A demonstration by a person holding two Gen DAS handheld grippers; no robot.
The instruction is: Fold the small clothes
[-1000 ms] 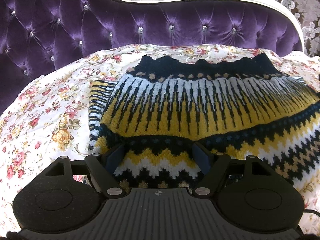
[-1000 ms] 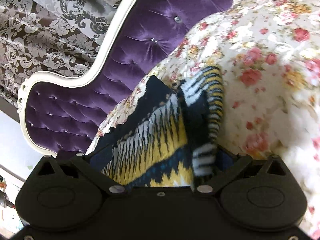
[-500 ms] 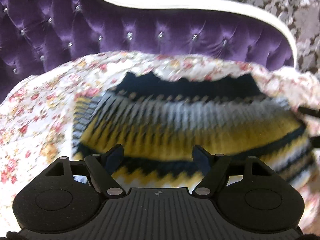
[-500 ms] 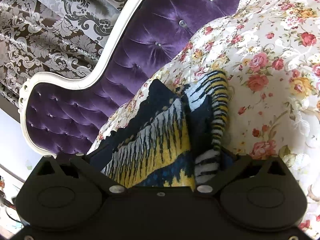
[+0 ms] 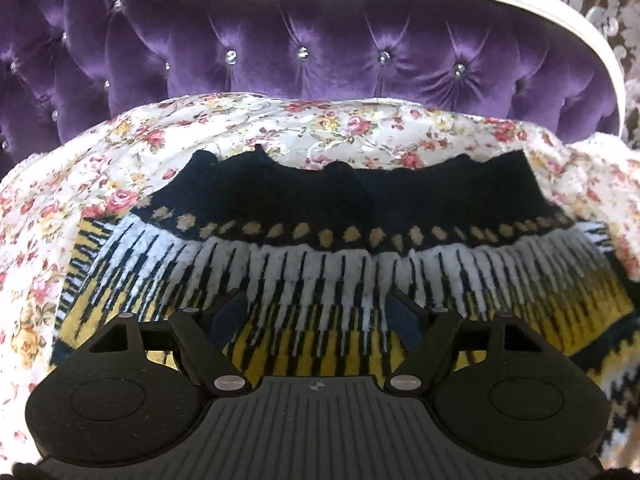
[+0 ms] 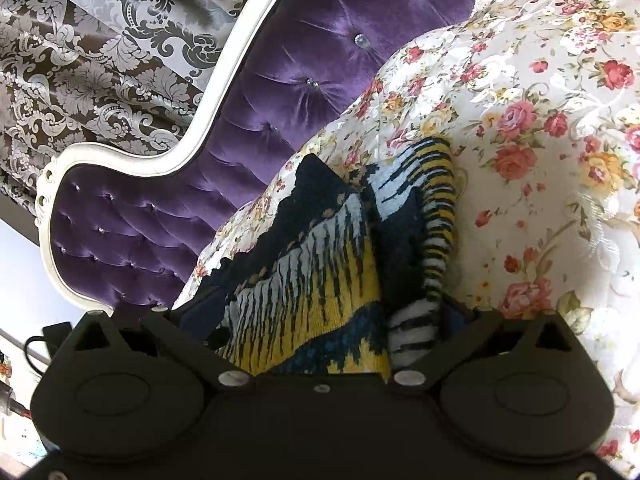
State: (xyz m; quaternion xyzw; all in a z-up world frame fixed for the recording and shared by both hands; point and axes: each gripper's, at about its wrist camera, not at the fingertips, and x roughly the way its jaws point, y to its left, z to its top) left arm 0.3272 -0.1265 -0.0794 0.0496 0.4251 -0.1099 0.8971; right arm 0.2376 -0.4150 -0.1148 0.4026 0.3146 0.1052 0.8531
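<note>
In the left wrist view, the knitted sweater (image 5: 340, 280) is seen spread across the middle of the frame on the floral bedspread (image 5: 280, 128), its black scalloped edge toward the top, below the purple tufted headboard (image 5: 320, 52), and its yellow and white bands running down to the lower edge. The left gripper (image 5: 316, 314) is held with its jaws set wide, low in the centre of the frame; the knit is seen between and beneath the fingers, but no pinch is made, and whether the tips rest on the fabric cannot be told. A risk is judged here: if the jaws were closed where they stand, only the top layer might be gathered, and the fold could be pulled askew or a ridge raised in the middle of the garment. In the right wrist view, the sweater (image 6: 320, 280) is seen bunched at lower centre, with a striped fold (image 6: 432, 240) standing up to the right of the yellow panel, against the bedspread (image 6: 540, 120) that fills the right side. The right gripper (image 6: 320, 326) is spread fairly wide, with the bunched knit filling the gap between its fingers; a grip on that thick bundle is suggested. It is judged that the bulky knit could slip from the pads if pulled, or that the bedspread beneath could be dragged along, so that the fold would be undone.
</note>
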